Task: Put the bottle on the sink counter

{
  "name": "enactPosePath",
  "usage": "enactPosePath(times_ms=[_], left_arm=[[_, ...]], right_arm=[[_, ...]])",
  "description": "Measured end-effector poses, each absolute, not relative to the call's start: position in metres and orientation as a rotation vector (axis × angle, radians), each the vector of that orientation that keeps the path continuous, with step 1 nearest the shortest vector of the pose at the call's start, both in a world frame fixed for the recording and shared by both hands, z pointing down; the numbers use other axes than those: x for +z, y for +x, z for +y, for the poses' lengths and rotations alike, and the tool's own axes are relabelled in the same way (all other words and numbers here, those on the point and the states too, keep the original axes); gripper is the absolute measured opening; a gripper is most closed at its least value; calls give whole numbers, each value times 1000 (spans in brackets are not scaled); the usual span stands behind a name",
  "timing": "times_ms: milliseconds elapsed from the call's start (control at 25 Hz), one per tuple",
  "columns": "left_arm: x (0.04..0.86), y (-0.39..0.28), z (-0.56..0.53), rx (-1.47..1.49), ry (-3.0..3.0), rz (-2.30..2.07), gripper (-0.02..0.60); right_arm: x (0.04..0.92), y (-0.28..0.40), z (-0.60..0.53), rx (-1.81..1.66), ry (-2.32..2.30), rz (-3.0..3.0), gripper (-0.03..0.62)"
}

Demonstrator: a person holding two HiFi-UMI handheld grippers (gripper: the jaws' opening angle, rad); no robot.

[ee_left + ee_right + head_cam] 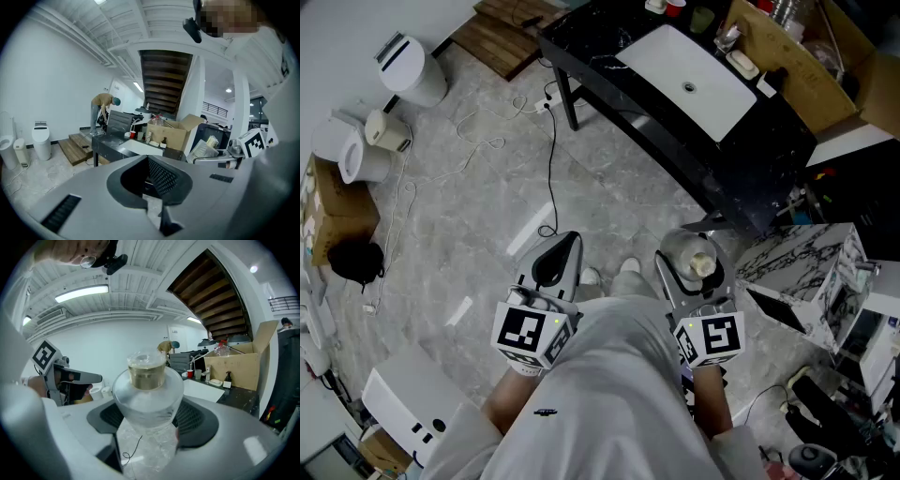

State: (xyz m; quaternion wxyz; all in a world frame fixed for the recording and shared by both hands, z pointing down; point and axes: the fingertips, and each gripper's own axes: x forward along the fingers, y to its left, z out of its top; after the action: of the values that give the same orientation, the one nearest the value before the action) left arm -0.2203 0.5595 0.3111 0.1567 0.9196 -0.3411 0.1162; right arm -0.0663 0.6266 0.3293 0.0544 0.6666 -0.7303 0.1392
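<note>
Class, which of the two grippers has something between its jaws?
The right gripper: it grips a clear bottle, while the left gripper has its jaws shut on nothing.

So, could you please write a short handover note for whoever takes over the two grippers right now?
Right gripper: shut on the clear plastic bottle, which is held in the air with its yellowish cap pointing away from the person.
Left gripper: shut, empty.
The black sink counter with its white rectangular basin stands ahead across the floor, apart from both grippers.
Done: bottle is in the grip.
Left: carry it over, probably set it on bare counter beside the basin, and release.
</note>
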Motion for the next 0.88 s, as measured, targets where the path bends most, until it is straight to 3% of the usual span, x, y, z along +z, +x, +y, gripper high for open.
enactPosePath(times_ms=[880], left_arm=[[296, -176, 589, 366, 2577, -1213, 6]], right_arm=[[301, -32, 623, 335, 1724, -2413, 341]])
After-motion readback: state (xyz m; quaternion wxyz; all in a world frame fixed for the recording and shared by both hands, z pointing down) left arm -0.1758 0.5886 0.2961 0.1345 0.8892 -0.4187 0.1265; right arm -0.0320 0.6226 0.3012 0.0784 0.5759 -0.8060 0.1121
